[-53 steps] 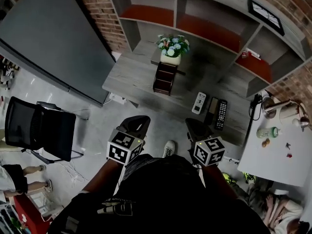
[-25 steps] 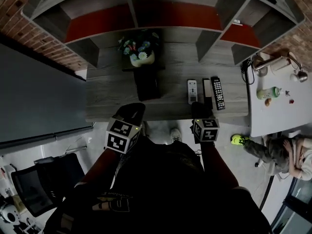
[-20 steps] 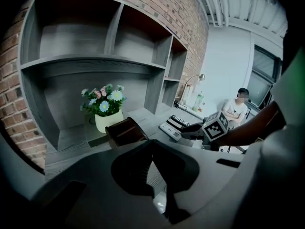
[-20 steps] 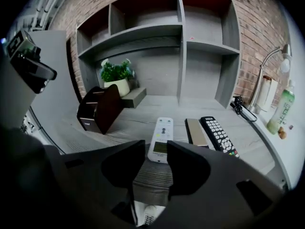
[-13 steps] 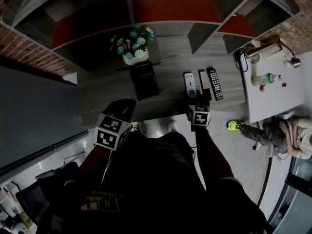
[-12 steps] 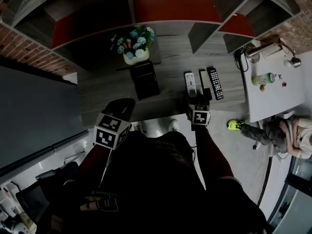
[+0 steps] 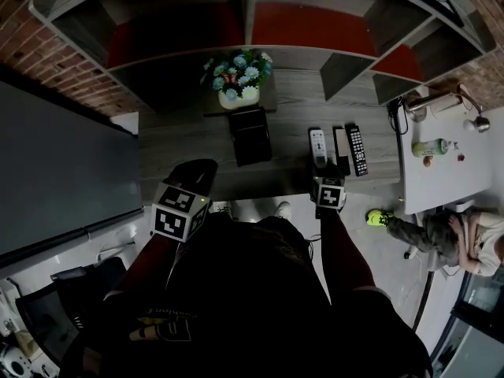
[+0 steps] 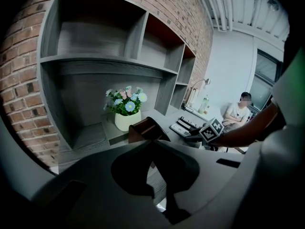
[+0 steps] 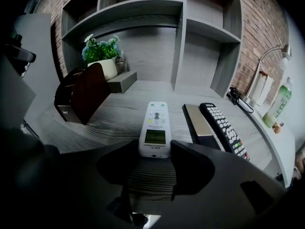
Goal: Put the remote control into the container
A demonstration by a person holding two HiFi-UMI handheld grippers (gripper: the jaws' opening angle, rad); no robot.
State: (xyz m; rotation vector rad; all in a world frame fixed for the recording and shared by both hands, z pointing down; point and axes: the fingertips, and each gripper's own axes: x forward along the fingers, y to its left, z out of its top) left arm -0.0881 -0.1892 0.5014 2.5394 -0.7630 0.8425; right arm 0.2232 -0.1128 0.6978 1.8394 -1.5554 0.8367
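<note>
**Grey desk: white remote lined up in the right claw**

Wood-grain grey desk (image 7: 181, 144) runs under open shelving against a brick wall. At far left the left gripper (image 8: 152, 144) hangs over the desk's near edge. Its jaws are closed tip to tip, with nothing between them. Next along stands the dark brown container (image 7: 250, 135), just in front of a flower pot (image 7: 239, 94).

Well to the right of it the white remote control (image 9: 156, 128) lies flat, face up, with its small screen toward the near end. The right gripper (image 9: 155, 146) is tilted down at that end. Its jaws stand wide, having swung apart and just eased in a little. The remote's near end sits between the tips, and neither pad appears to press on it yet. Further right lie a flat dark slab (image 9: 199, 120) and a black remote (image 9: 224, 128), side by side.

The white remote is likely light, stiff plastic with a smooth shell that could slip. It is best pinched across its narrow width, on the side edges. A grip further up toward the middle should stop it drooping or swivelling. It would probably go into the container end first.
</note>
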